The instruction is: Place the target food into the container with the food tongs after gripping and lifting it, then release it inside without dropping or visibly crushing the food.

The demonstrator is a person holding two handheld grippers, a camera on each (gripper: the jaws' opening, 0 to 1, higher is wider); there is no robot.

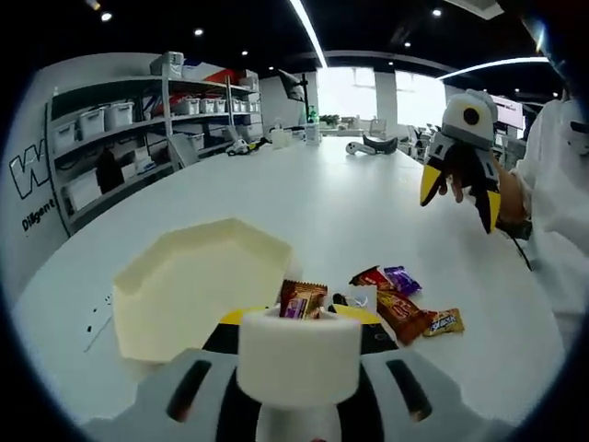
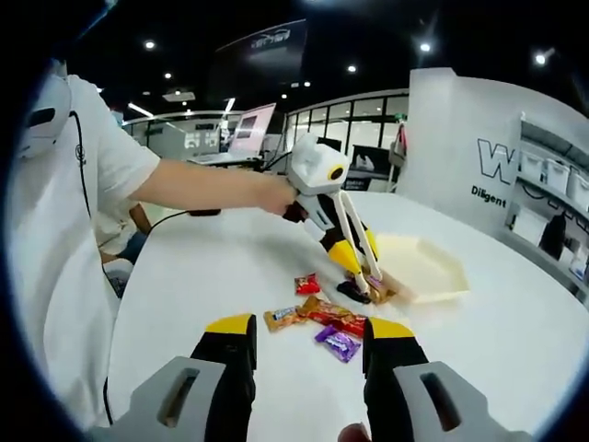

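My left gripper (image 1: pixel 299 315) is shut on white food tongs (image 1: pixel 299 359), whose butt end rises thick between its yellow-tipped jaws. In the right gripper view, the left gripper (image 2: pixel 357 250) points the tongs (image 2: pixel 354 235) down at a brown wrapped candy (image 2: pixel 382 287) at the near edge of the cream octagonal tray (image 2: pixel 428 267). That candy (image 1: pixel 302 299) lies just right of the tray (image 1: pixel 184 285). Whether the tongs pinch it I cannot tell. My right gripper (image 2: pixel 311 330) is open and holds nothing; it hovers (image 1: pixel 460 195) above the table at right.
Loose candies lie on the white round table (image 1: pixel 313 203): red (image 1: pixel 371 276), purple (image 1: pixel 402 279), red-brown (image 1: pixel 405 315) and orange (image 1: pixel 444 322). Shelving (image 1: pixel 120 138) stands at left. A person in a white shirt (image 2: pixel 64 239) stands at the table's edge.
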